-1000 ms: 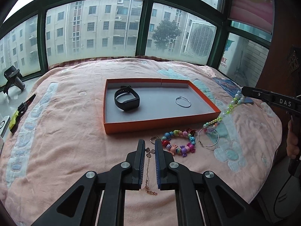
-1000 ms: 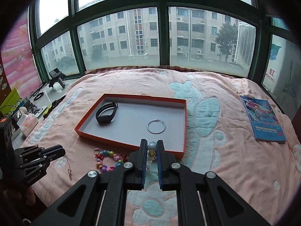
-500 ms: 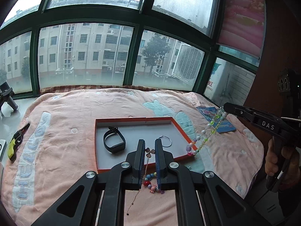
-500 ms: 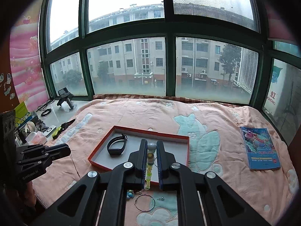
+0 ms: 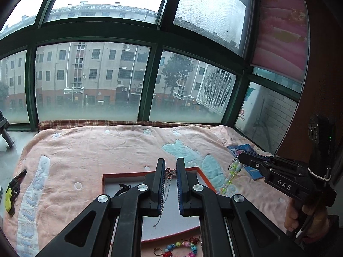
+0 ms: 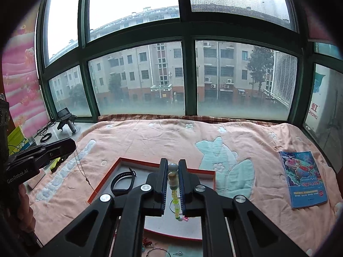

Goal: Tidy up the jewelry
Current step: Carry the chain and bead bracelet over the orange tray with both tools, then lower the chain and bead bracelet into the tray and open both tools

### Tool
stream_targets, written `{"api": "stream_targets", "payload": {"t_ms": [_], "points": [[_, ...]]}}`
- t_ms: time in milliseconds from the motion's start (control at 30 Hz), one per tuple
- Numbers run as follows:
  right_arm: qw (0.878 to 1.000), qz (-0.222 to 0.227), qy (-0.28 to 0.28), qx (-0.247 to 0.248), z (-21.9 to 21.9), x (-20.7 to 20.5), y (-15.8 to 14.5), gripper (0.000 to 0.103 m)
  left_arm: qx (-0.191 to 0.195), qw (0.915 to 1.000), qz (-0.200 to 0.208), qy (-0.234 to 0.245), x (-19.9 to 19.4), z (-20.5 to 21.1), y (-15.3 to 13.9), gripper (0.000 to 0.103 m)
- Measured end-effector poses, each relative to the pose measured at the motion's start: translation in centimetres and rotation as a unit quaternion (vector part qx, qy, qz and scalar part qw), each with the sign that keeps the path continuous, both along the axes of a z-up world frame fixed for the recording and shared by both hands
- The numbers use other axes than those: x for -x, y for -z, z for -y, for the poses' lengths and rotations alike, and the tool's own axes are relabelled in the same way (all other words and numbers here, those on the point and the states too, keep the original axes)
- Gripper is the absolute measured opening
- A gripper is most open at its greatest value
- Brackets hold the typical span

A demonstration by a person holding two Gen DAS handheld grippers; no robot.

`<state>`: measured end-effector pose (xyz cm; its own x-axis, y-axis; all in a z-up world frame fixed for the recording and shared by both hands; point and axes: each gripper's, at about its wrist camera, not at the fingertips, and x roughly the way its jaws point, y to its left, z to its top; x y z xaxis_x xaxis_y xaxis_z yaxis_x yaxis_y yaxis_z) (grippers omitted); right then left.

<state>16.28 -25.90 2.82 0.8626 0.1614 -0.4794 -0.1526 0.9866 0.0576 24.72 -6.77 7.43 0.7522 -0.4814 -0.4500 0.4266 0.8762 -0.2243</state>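
My left gripper (image 5: 170, 172) is shut on a thin chain necklace (image 5: 164, 199) with a small pendant, which hangs over the orange-rimmed grey tray (image 5: 120, 176). My right gripper (image 6: 172, 171) is shut on a green and white bead strand (image 6: 174, 194) that dangles above the same tray (image 6: 211, 174). A black wristband (image 6: 122, 181) and a thin metal ring (image 6: 171, 203) lie in the tray. In the left wrist view the right gripper (image 5: 241, 160) is at the right with the bead strand (image 5: 230, 176) hanging from it. In the right wrist view the left gripper (image 6: 71, 147) is at the left.
A colourful bead bracelet (image 5: 182, 247) and a small ring (image 5: 157, 251) lie on the pink blanket (image 5: 90, 150) in front of the tray. A blue book (image 6: 303, 178) lies at the right. Yellow-handled pliers (image 5: 11, 189) lie at the left edge. Windows are behind.
Both grippers have risen well above the bed with their jewelry hanging free, and now tilt up toward the windows. The necklace and the bead strand left the blanket.
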Motion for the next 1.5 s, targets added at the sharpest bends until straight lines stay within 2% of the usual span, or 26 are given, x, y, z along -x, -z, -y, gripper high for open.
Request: {"api": "stream_targets", "payload": {"t_ms": [233, 533, 867, 1100, 1200, 1267, 1300, 1400, 1467, 1500], "points": [[1.000, -0.030, 0.006, 0.002, 0.3, -2.2, 2.3, 0.012, -0.008, 0.9997, -0.022, -0.002, -2.9, 1.3, 2.2, 0.011], [0.996, -0.087, 0.011, 0.019, 0.4, -4.3, 6.5, 0.012, -0.034, 0.9966, -0.074, -0.007, -6.1, 3.0, 7.2, 0.011], [0.988, -0.150, 0.021, 0.006, 0.8, -5.8, 10.6, 0.012, -0.050, 0.9861, -0.158, -0.010, -8.9, 3.3, 14.1, 0.011], [0.983, -0.183, 0.016, 0.001, 0.6, -6.2, 12.4, 0.012, -0.067, 0.9787, -0.194, -0.012, -9.5, 3.5, 17.5, 0.013], [0.982, -0.188, 0.015, -0.003, 0.5, -6.2, 12.6, 0.012, -0.072, 0.9768, -0.201, -0.014, -9.4, 3.5, 18.0, 0.022], [0.981, -0.191, 0.011, -0.007, 0.5, -6.2, 12.6, 0.013, -0.074, 0.9769, -0.199, -0.017, -9.0, 3.8, 17.8, 0.038], [0.982, -0.191, 0.009, -0.009, 0.5, -6.2, 12.5, 0.013, -0.075, 0.9775, -0.197, -0.018, -8.8, 3.8, 17.7, 0.041], [0.983, -0.185, 0.009, 0.001, 0.3, -5.7, 11.9, 0.018, -0.074, 0.9790, -0.190, -0.014, -7.8, 3.6, 16.8, 0.043], [0.984, -0.179, 0.007, 0.004, 0.1, -5.1, 11.4, 0.032, -0.075, 0.9802, -0.183, -0.006, -6.8, 3.6, 16.0, 0.043], [0.985, -0.175, 0.006, 0.005, 0.1, -4.8, 11.1, 0.035, -0.077, 0.9807, -0.180, -0.002, -6.2, 3.6, 15.7, 0.043]]}}
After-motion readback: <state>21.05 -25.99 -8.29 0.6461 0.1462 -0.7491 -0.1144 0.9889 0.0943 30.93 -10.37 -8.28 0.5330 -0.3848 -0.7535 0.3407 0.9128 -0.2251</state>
